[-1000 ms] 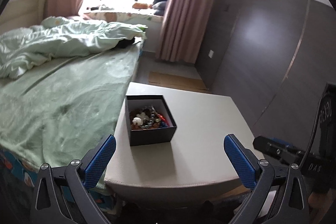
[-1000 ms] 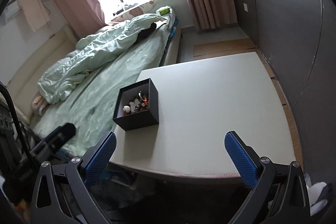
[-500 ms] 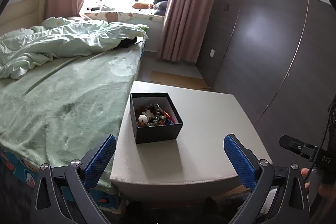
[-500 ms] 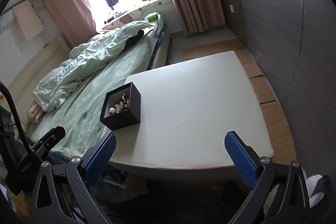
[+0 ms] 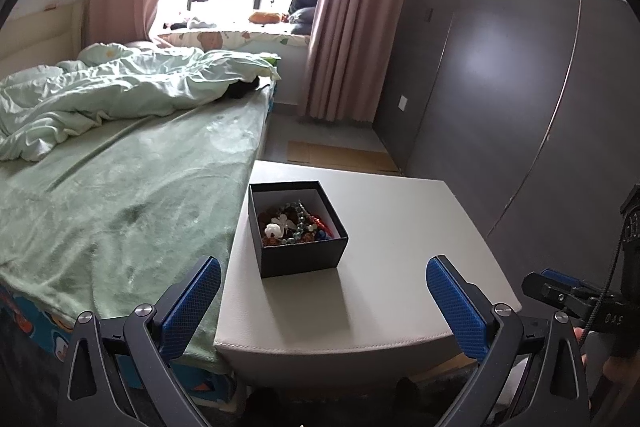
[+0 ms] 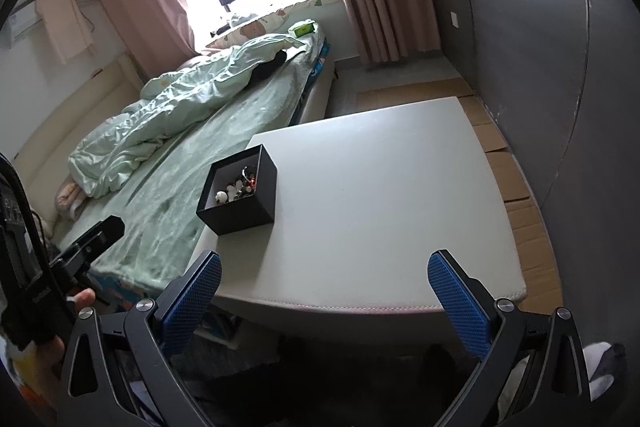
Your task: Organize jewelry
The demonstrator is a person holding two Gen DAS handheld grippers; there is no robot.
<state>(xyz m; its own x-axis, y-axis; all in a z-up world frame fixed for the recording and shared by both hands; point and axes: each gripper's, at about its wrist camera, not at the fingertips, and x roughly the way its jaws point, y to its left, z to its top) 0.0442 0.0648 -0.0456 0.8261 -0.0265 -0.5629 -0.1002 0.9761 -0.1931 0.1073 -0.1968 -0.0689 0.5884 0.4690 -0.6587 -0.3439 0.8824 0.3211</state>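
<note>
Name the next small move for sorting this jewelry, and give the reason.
Probably bring the left gripper forward and down toward the black box. Both grippers are open, empty and short of the table; all the jewelry lies heaped in the box, nearer the left side.

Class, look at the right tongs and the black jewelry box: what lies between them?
Only bare white tabletop lies between the right tongs and the black jewelry box, as the right wrist view shows.
</note>
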